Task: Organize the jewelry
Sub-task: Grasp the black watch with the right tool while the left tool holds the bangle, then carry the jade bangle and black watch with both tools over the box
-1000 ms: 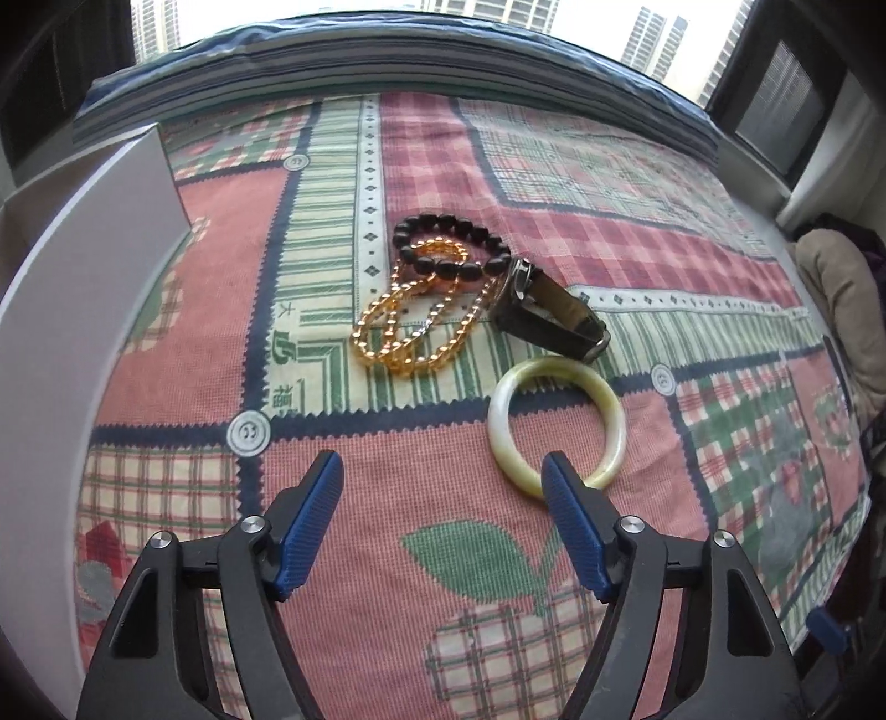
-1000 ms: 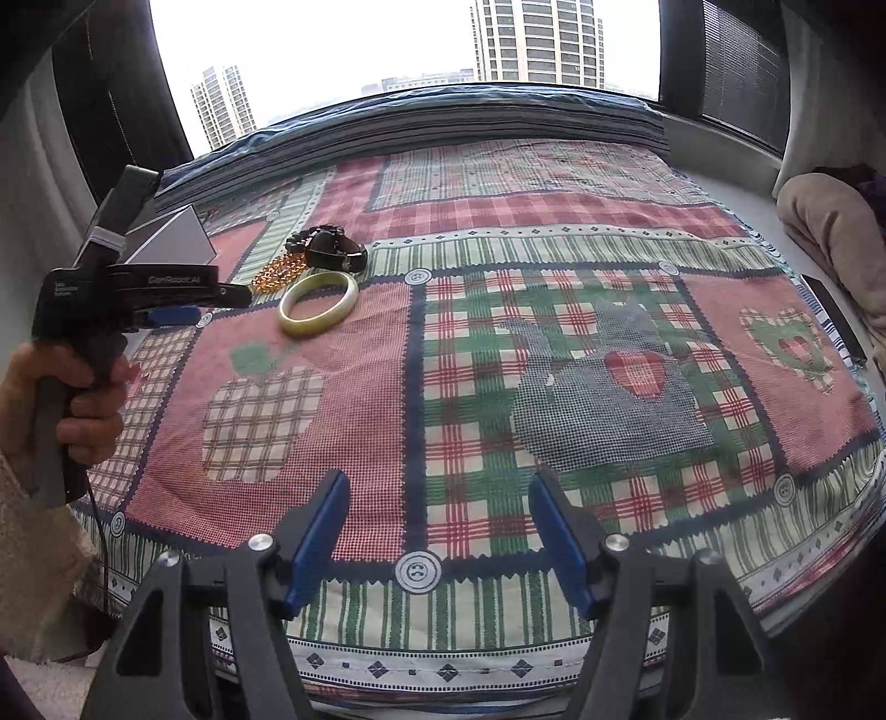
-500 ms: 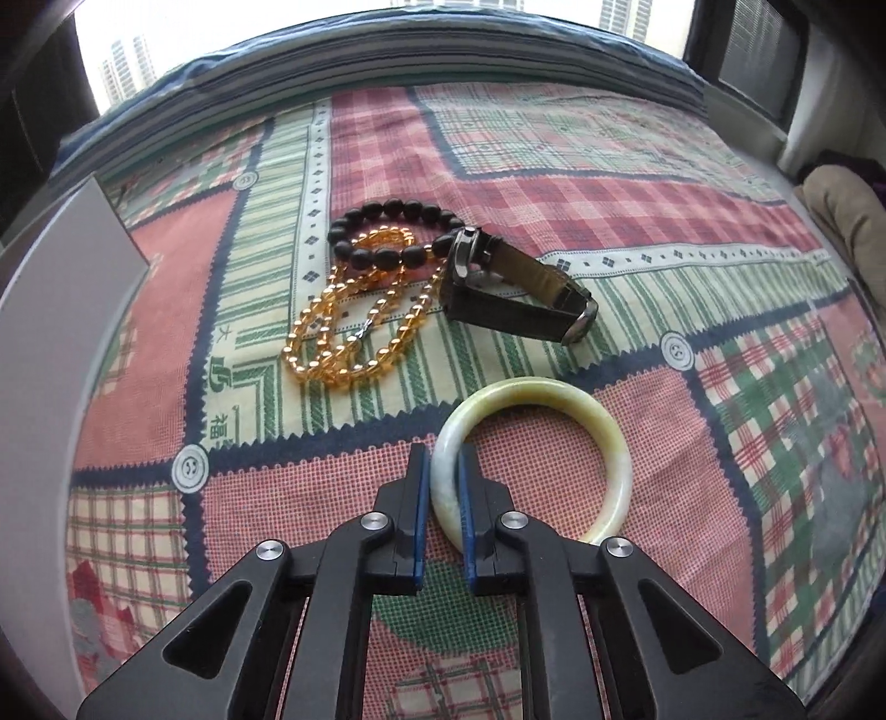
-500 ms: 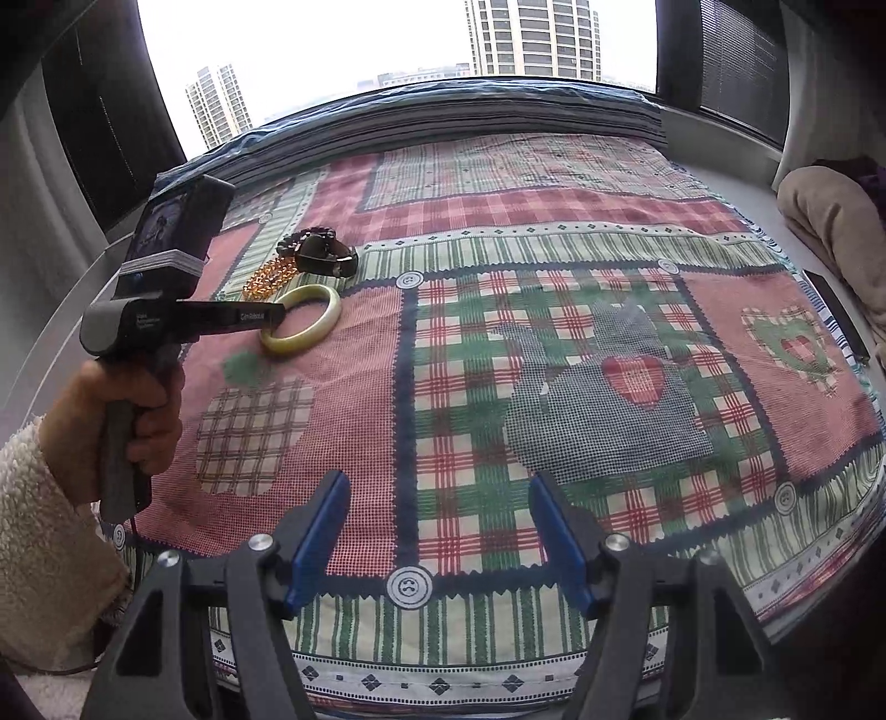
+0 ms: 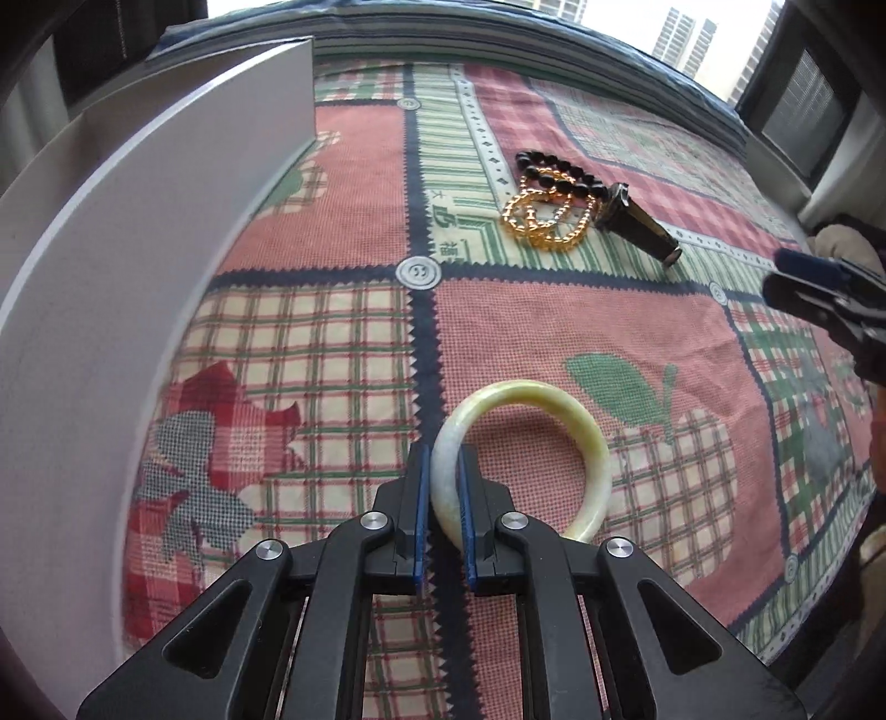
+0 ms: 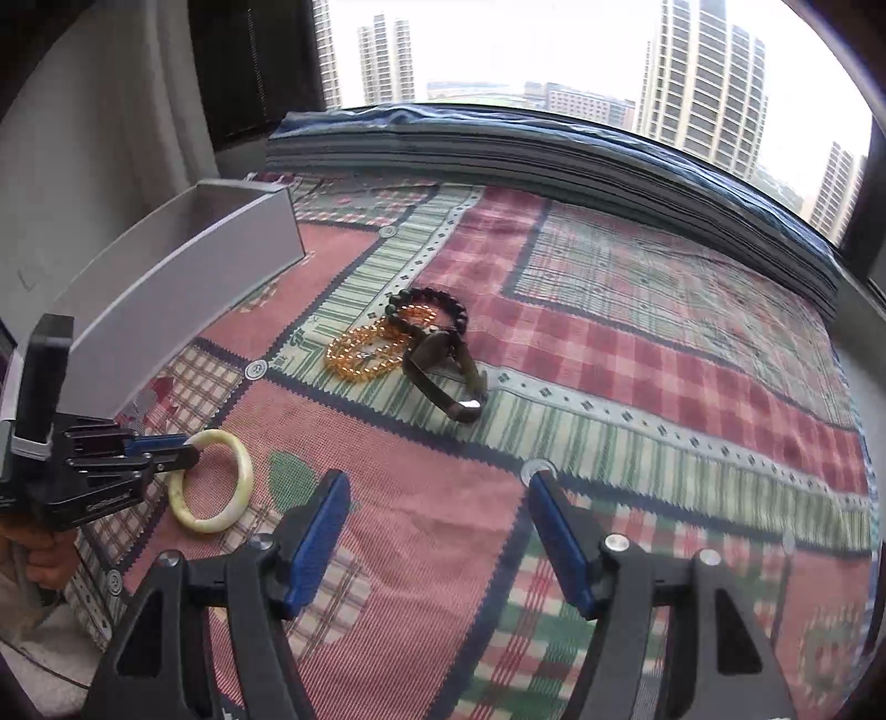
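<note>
Left wrist view: the left tongs (image 5: 443, 487) are clenched on the rim of a pale green jade bangle (image 5: 526, 459), blue pads pressing either side of its left edge. The bangle hangs over a patchwork quilt (image 5: 343, 343) spread on a bed. To the left rises the grey wall of an open box (image 5: 138, 221), close to the camera. Farther off on the quilt lie a gold bead chain (image 5: 545, 221), a black bead bracelet (image 5: 559, 177) overlapping it, and a dark-strapped watch (image 5: 637, 227) touching both. At the right edge, one blue-tipped finger of the right tongs (image 5: 814, 277) pokes in, blurred.

Right wrist view: the right tongs (image 6: 437, 531) stand released, nothing between their pads. Only this view shows a hand (image 6: 39, 554) gripping the left tool, the left tongs (image 6: 177, 451) pinching the bangle (image 6: 213, 482) from the side, and the box (image 6: 183, 277) seen as a shallow open tray. The chain (image 6: 365, 349), black bracelet (image 6: 432, 304) and watch (image 6: 443, 371) sit together mid-quilt. Towers show through the window (image 6: 554, 50).

A second ago the left tongs were spread apart with the bangle lying flat beside the watch; now the bangle is gripped and well apart from the other pieces, nearer the box. The right tongs have come much closer to the jewellery.
</note>
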`<state>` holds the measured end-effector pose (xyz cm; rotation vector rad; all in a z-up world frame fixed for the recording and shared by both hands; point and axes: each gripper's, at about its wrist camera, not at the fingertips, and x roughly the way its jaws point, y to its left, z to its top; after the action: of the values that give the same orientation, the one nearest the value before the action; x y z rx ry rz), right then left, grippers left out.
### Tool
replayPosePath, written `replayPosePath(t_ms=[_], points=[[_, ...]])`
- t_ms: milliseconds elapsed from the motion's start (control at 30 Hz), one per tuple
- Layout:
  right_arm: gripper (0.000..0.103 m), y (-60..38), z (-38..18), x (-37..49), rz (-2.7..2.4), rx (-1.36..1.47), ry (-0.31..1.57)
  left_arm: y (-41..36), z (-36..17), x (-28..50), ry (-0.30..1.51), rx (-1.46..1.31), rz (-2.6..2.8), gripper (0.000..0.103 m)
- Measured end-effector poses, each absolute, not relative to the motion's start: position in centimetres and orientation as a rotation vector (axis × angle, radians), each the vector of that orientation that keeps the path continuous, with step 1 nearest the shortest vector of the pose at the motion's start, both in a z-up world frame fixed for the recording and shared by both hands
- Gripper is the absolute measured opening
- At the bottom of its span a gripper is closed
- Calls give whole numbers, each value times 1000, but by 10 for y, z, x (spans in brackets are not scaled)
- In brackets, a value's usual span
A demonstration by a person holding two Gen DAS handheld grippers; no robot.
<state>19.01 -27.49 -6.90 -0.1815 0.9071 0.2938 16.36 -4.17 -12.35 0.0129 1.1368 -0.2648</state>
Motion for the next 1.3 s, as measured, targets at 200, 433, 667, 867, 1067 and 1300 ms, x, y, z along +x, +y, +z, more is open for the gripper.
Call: replayPosePath(t_ms=[200, 433, 667, 867, 1067, 1300], points=[[68, -228, -112, 264, 397, -383, 955, -21, -130, 147, 1138, -18, -243, 8], [5, -245, -118, 272, 391, -207, 1051, -21, -131, 144, 1113, -1, -254, 8], [5, -270, -101, 191, 362, 58, 1098, -17, -130, 141, 1112, -14, -259, 8], [5, -272, -93, 105, 332, 148, 1020, -18, -129, 137, 1119, -27, -253, 8], [5, -274, -96, 62, 293, 171, 1005, -19, -120, 130, 1115, -43, -265, 8], [5, -274, -87, 54, 254, 130, 977, -17, -94, 125, 1067, -73, -294, 8]])
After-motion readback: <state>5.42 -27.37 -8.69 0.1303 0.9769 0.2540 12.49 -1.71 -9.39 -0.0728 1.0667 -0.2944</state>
